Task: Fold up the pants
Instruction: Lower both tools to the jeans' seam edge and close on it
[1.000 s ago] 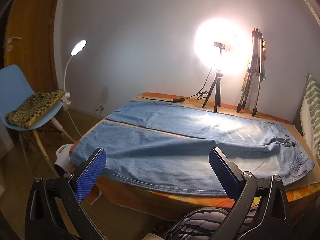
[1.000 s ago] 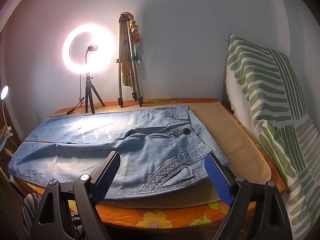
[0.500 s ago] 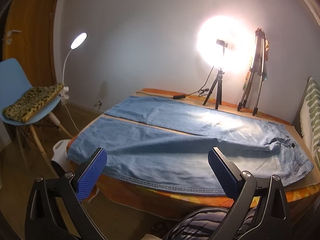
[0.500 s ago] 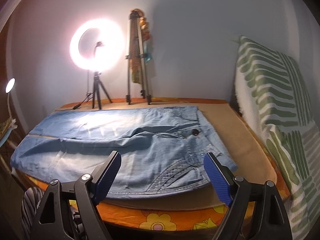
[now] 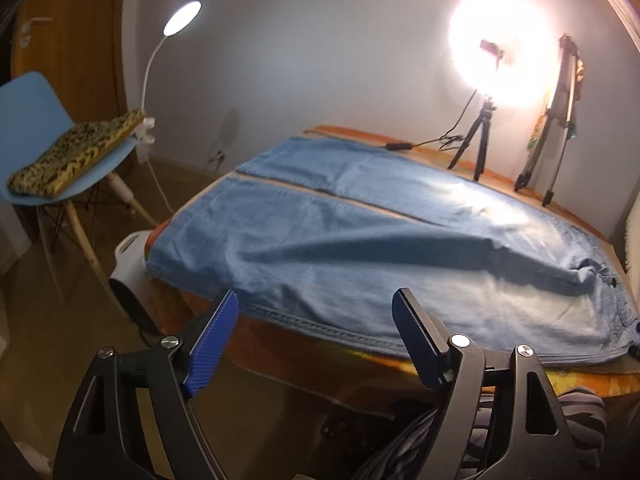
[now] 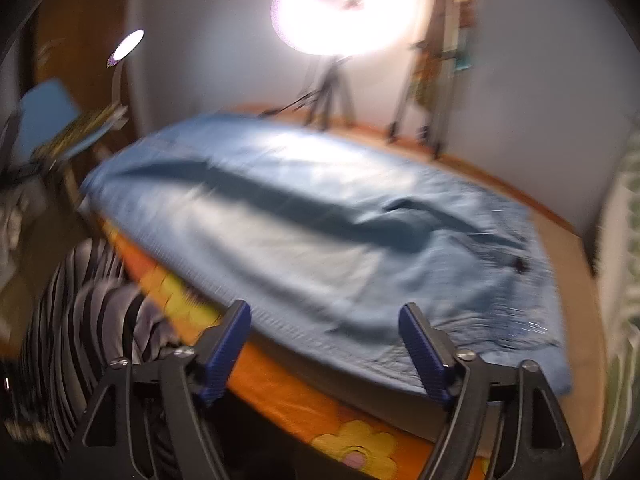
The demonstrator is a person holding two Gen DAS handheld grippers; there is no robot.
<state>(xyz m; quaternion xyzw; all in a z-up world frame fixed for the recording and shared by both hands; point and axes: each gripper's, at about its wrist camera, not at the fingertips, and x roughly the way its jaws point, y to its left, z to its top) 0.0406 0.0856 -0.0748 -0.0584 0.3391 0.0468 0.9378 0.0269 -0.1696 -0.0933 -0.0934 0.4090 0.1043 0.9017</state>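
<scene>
Item under task: pants (image 5: 360, 248), light blue denim, laid flat and unfolded on the table (image 5: 320, 364), both legs side by side.
Long axis of pants: runs across both views, leg hems toward the blue chair (image 5: 36, 120), waistband toward the green-striped cushion (image 6: 624, 280).
Near edge of pants: the outer side seam of the near leg lies along the table's front edge, directly ahead of both claws.
Left gripper (image 5: 316, 344): jaws closing, nothing between them; it hangs just short of the seam, on the hem half of the pants.
Right gripper (image 6: 324, 352): jaws closing, nothing between them; it sits at the seam on the waistband half; contact cannot be confirmed, the view is blurred.
Nearer hand: left for the hem end, right for the waistband end.
Judged next move: each claw takes the near seam for a lengthwise fold onto the far leg.
Writing, brands, labels: none legible on the pants or elsewhere.
</scene>
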